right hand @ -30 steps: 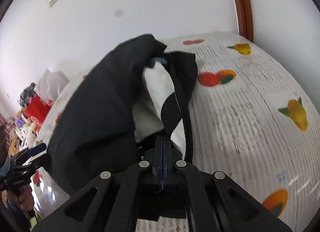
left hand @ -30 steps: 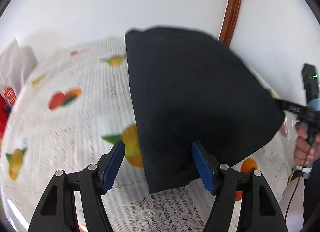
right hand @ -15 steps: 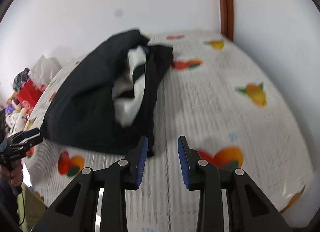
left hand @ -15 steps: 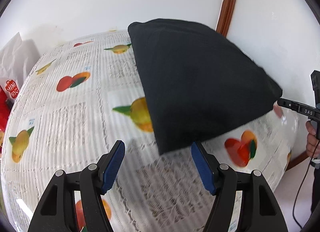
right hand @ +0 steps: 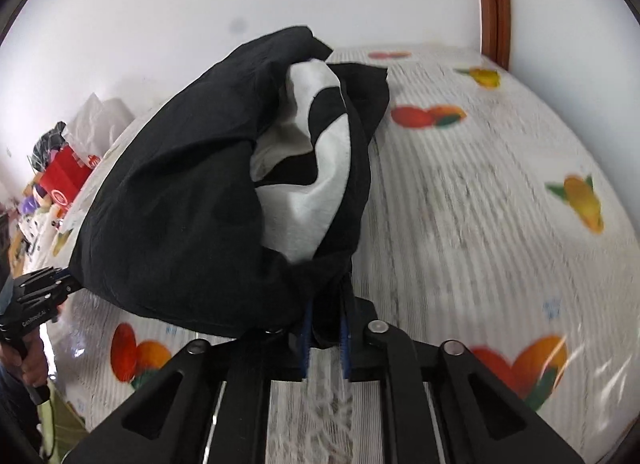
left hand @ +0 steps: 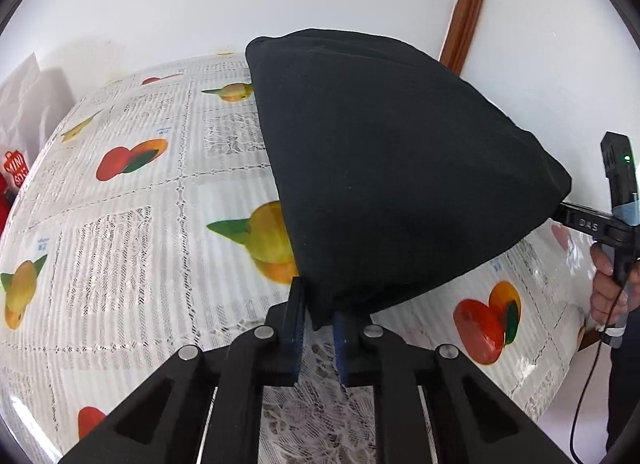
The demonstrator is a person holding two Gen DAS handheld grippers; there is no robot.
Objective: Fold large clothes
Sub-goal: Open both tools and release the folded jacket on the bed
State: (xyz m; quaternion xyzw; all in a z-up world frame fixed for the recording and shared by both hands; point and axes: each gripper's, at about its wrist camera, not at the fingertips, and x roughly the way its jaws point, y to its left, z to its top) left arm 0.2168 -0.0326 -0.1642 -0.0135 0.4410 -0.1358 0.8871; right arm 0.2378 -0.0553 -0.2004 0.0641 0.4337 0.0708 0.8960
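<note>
Left wrist view: the black garment (left hand: 384, 167) is seen lying on the fruit-print tablecloth (left hand: 132, 219), which covers the table. The left gripper (left hand: 318, 328) has just been closing; its blue pads are now pinched on the garment's near corner. At the far right corner, the right gripper (left hand: 576, 219) is seen meeting the cloth, held by a hand (left hand: 608, 284).

Right wrist view: the garment (right hand: 188, 199) is bunched, a white inner layer (right hand: 308, 199) exposed among the folds. The right gripper (right hand: 325, 328) has just been closing and is nipped narrowly on a black edge. The left gripper (right hand: 64, 284) is seen at the garment's left corner.
</note>
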